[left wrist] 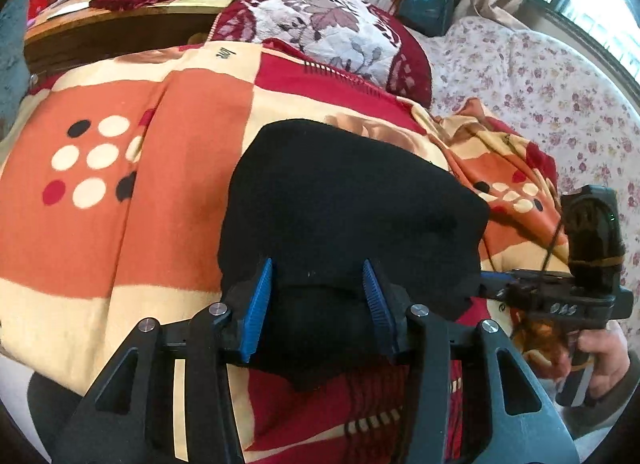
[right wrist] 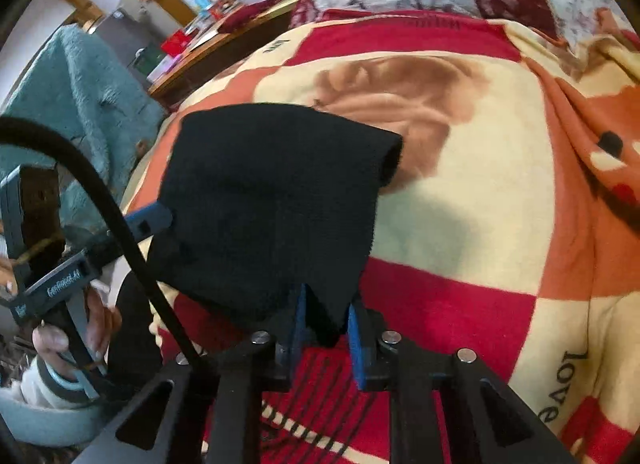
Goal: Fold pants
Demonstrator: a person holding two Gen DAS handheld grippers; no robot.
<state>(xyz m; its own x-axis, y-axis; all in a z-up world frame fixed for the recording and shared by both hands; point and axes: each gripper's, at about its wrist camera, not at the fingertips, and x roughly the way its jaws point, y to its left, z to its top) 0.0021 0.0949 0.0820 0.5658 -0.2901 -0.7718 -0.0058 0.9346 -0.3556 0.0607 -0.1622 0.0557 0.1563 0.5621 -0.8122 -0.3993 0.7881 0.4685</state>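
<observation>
The black pants point(left wrist: 348, 216) lie bunched in a folded bundle on the patterned blanket point(left wrist: 120, 204); they also fill the middle of the right wrist view point(right wrist: 272, 200). My left gripper point(left wrist: 318, 288) has its blue pads wide apart with the near edge of the pants between them. My right gripper point(right wrist: 326, 320) is closed on a corner of the pants point(right wrist: 324, 316); it shows at the pants' right edge in the left wrist view point(left wrist: 492, 284). The left gripper shows at the pants' left edge in the right wrist view point(right wrist: 156, 220).
A red and white floral pillow point(left wrist: 320, 24) lies at the head of the bed. A floral sheet point(left wrist: 540, 96) lies to the right. A cluttered wooden table point(left wrist: 120, 12) stands beyond. A teal fleece cloth point(right wrist: 88, 96) hangs at the left.
</observation>
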